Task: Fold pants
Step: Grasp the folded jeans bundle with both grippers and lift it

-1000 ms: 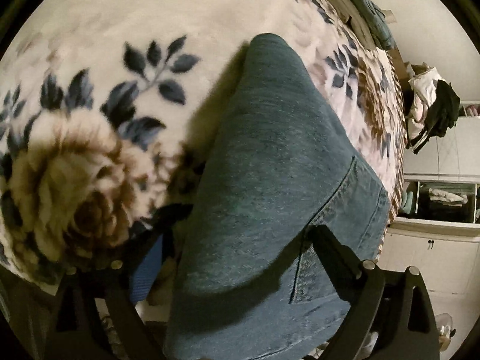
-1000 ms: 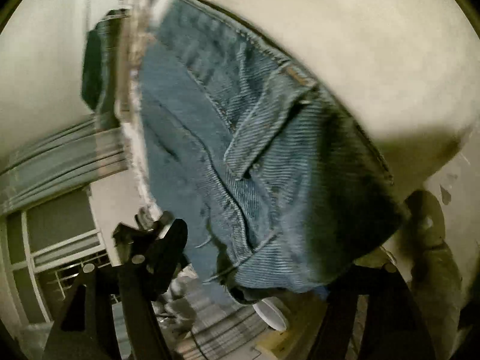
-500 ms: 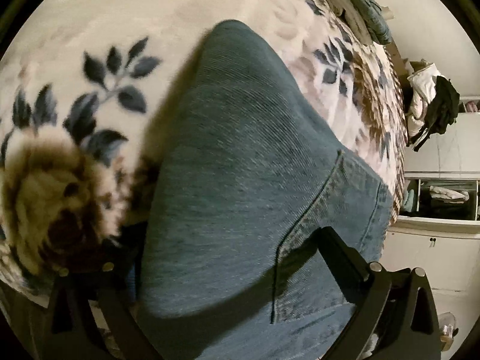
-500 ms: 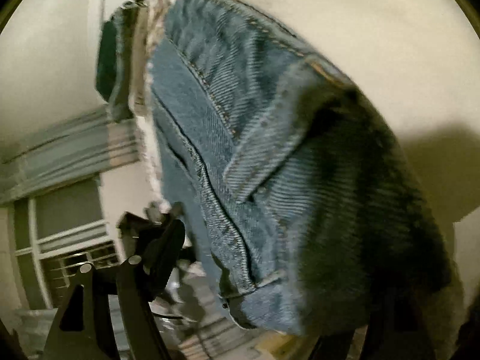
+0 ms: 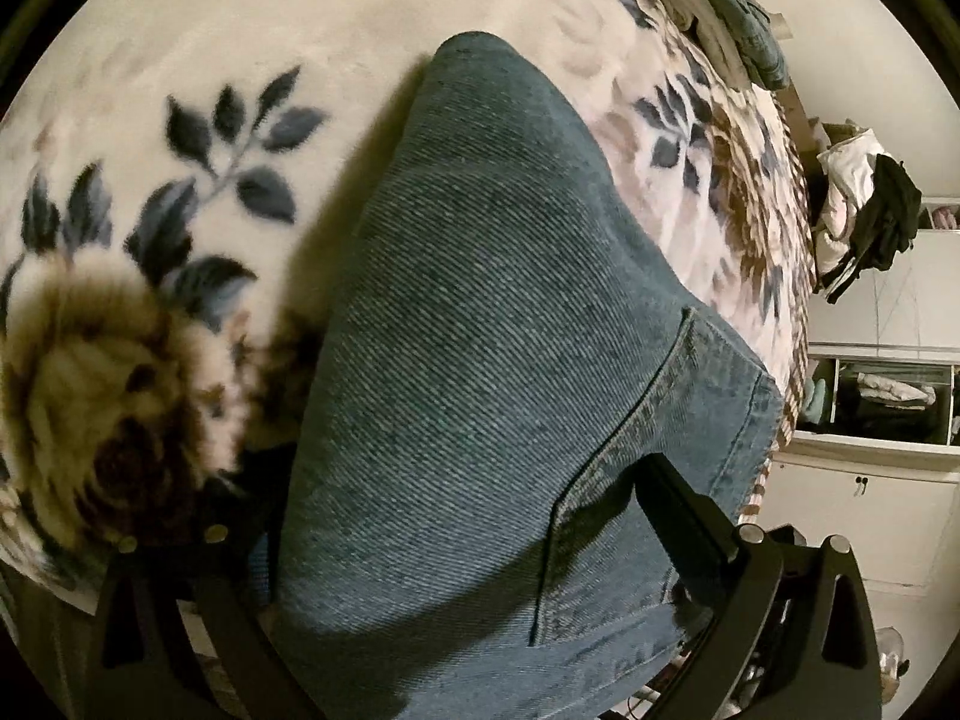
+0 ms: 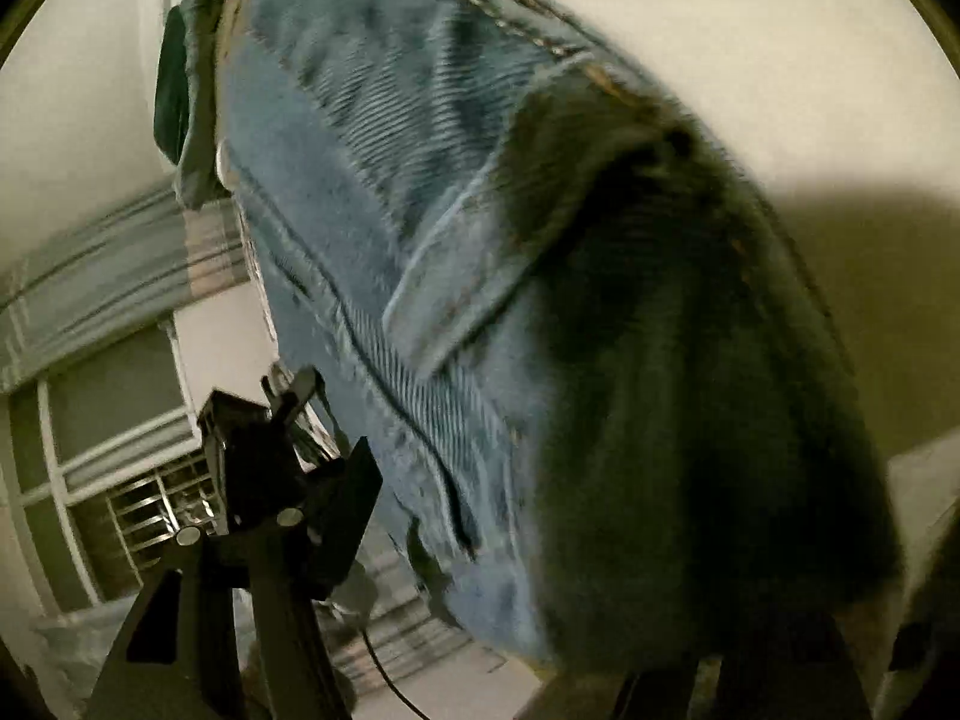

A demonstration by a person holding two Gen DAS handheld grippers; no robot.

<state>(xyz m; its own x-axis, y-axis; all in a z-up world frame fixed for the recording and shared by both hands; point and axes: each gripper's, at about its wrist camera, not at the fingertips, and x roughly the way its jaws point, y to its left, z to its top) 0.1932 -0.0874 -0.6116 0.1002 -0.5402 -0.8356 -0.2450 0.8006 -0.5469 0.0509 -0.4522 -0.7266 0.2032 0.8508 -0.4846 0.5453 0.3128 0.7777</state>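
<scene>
Blue denim pants fill the middle of the left wrist view, draped over the floral blanket on the bed. My left gripper is shut on the pants near a back pocket; the denim hides the gap between its black fingers. In the right wrist view the same pants hang close to the camera, blurred. My right gripper holds their waistband edge; only its left finger shows, the other is hidden behind the cloth.
More folded clothes lie at the bed's far edge. A chair with white and black garments and white cabinets stand to the right. A window with bars and a pale wall show behind the right gripper.
The right gripper has lifted and swung the pants closer to its camera. In the left view the denim has shifted slightly right over the blanket.
</scene>
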